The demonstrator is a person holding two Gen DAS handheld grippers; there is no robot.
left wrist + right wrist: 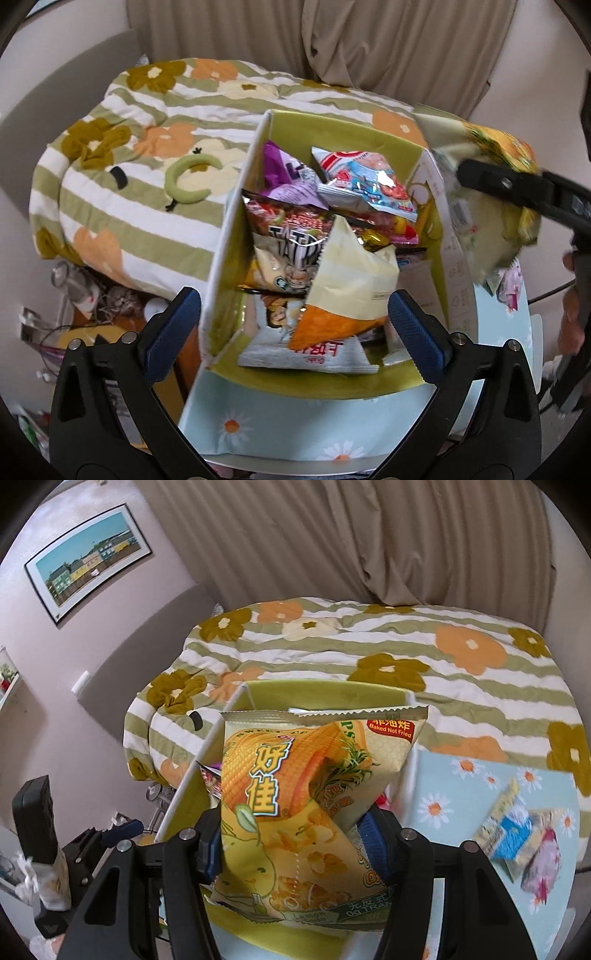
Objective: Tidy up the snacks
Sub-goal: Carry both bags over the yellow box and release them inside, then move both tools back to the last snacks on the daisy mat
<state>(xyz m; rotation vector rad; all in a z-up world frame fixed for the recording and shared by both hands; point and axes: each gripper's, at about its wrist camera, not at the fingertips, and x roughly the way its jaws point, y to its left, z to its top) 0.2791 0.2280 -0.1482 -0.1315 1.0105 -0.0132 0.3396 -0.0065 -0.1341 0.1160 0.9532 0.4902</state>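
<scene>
Yellow corn-chip bag pinched in right tool; left tool spread over snack box.

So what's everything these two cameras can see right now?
box: one, green inside, on the daisy cloth, full of snacks
snack packets in box: several, mixed colours, piled; cream-and-orange bag on top
corn chip bag: one, yellow, held over the box
loose packets: about two, blue and pink, on the cloth right of the box
daisy cloth: one, pale blue, under the box
quilt: one, green-and-white stripes with orange and brown flowers, behind the box
curtain: beige, at the back
picture: one, framed, on the left wall
left tool: black with blue pads, open, empty, over the box
right tool: black, shut on the corn chip bag
</scene>
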